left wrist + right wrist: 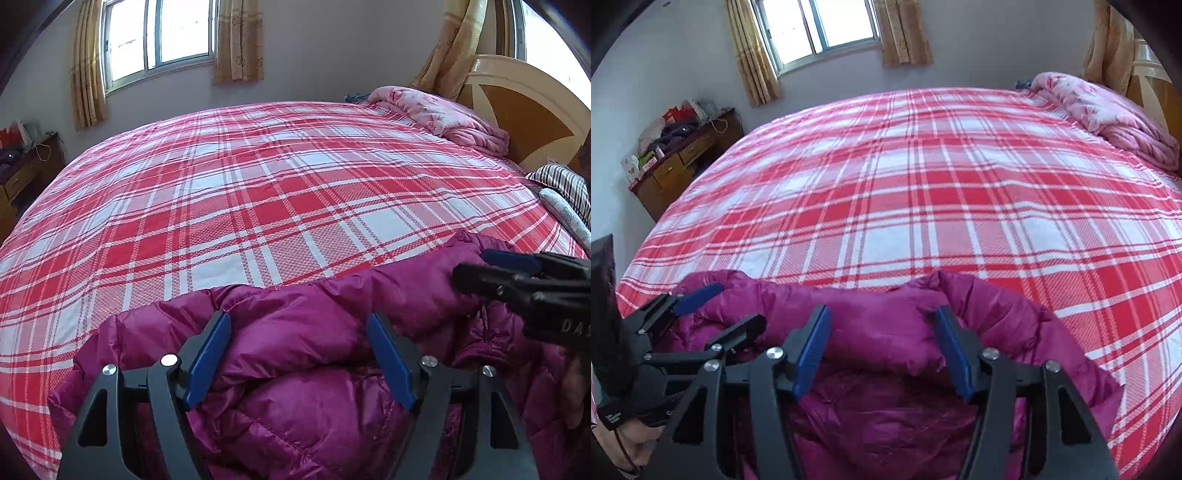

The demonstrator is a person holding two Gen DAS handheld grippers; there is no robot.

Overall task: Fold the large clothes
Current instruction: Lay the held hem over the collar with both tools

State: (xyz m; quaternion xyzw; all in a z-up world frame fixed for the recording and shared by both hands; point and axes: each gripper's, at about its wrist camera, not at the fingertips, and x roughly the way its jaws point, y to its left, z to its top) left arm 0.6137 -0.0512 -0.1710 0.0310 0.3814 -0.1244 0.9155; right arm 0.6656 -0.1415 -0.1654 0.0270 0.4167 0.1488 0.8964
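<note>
A magenta puffer jacket (pixel 314 332) lies bunched at the near edge of a bed covered by a red-and-white plaid sheet (pixel 258 184). Both the left tool (pixel 299 354) and the right tool (pixel 882 350) hover over it, jaws apart, gripping nothing. A pink quilt (pixel 436 114) sits by the headboard (pixel 532 103).

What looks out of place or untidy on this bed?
The magenta puffer jacket lies bunched at the near edge of the plaid bed, not flat. A pink quilt sits crumpled by the headboard. Nothing looks damaged or spilled.
</note>
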